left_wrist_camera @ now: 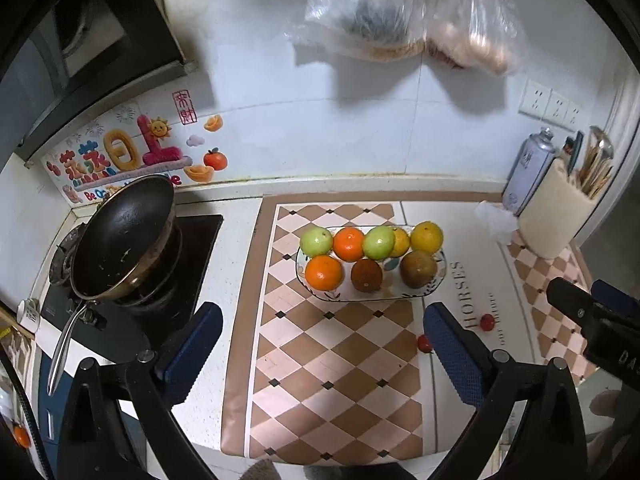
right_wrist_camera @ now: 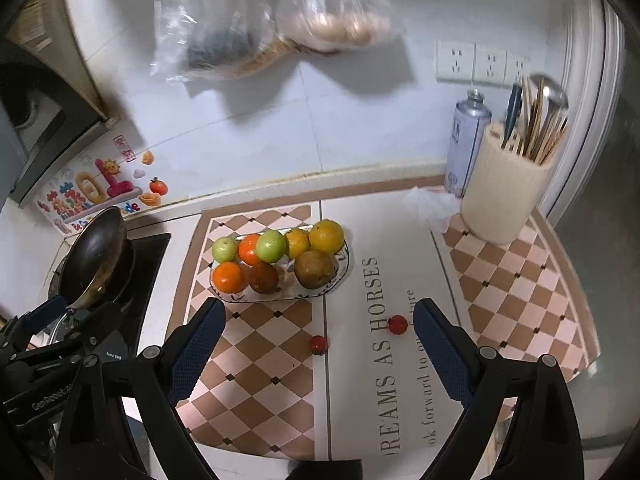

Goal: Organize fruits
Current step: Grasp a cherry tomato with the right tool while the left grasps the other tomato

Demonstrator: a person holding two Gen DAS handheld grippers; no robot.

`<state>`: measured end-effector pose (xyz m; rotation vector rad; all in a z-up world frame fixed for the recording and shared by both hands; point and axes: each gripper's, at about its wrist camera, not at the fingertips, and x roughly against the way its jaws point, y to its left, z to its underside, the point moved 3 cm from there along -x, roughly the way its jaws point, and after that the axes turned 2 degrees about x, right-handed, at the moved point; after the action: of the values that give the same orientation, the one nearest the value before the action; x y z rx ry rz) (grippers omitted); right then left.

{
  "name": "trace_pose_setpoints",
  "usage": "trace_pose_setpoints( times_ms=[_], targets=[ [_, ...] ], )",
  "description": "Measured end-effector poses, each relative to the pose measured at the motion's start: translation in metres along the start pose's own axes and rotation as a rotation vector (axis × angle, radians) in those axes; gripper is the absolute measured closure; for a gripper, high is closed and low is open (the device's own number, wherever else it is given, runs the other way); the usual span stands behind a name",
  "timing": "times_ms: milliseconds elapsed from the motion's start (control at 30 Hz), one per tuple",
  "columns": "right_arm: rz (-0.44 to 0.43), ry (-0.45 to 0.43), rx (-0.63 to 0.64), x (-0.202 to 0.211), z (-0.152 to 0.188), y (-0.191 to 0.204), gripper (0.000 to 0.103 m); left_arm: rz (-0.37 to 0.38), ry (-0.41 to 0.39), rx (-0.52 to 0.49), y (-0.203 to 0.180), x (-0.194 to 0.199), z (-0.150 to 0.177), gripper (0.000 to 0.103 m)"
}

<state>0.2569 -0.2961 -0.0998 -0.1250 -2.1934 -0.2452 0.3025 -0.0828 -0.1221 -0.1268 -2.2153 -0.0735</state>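
An oval glass plate [left_wrist_camera: 436,286] [right_wrist_camera: 344,266] on the checkered mat holds several fruits: green apples [left_wrist_camera: 316,241] [right_wrist_camera: 271,245], oranges [left_wrist_camera: 324,273] [right_wrist_camera: 228,277], yellow fruits [left_wrist_camera: 427,237] [right_wrist_camera: 326,236] and brown ones [left_wrist_camera: 418,269] [right_wrist_camera: 314,269]. Two small red fruits lie loose on the mat in front of the plate [left_wrist_camera: 424,343] [left_wrist_camera: 486,322] [right_wrist_camera: 319,344] [right_wrist_camera: 397,324]. My left gripper [left_wrist_camera: 322,332] is open and empty, above the mat short of the plate. My right gripper [right_wrist_camera: 316,328] is open and empty, over the two red fruits.
A black pan [left_wrist_camera: 124,236] [right_wrist_camera: 94,256] sits on the gas stove at the left. A cream utensil holder [left_wrist_camera: 556,216] [right_wrist_camera: 504,196], a spray can [left_wrist_camera: 528,168] [right_wrist_camera: 466,144] and crumpled tissue [right_wrist_camera: 428,204] stand at the back right. Plastic bags [left_wrist_camera: 400,8] hang above.
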Motion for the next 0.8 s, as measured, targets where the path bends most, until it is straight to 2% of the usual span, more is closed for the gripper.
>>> trace_pose_setpoints(
  times_ms=[200, 400, 467, 533, 667, 733, 800],
  targets=[
    [-0.002, 0.108, -0.101, -0.071, -0.001, -0.048, 0.006, -0.045, 0.073, -0.024, -0.013, -0.059, -0.004, 0.000],
    [0.028, 0.228, -0.164, -0.159, 0.016, -0.095, 0.006, -0.049, 0.281, -0.039, -0.031, -0.138, 0.015, 0.000],
    [0.050, 0.259, -0.163, -0.187, 0.024, -0.104, 0.011, -0.042, 0.338, -0.030, -0.038, -0.158, 0.024, 0.000],
    [0.076, 0.300, -0.160, -0.212, 0.033, -0.112, 0.025, -0.030, 0.389, -0.023, -0.044, -0.176, 0.032, 0.000],
    [0.082, 0.357, -0.174, -0.247, 0.052, -0.121, 0.041, 0.001, 0.482, -0.026, -0.062, -0.207, 0.048, 0.000],
    [0.094, 0.377, -0.162, -0.257, 0.060, -0.123, 0.063, 0.019, 0.507, -0.036, -0.071, -0.214, 0.053, 0.000],
    [0.106, 0.370, -0.145, -0.262, 0.065, -0.123, 0.068, 0.044, 0.530, -0.049, -0.082, -0.221, 0.060, 0.000]
  ],
)
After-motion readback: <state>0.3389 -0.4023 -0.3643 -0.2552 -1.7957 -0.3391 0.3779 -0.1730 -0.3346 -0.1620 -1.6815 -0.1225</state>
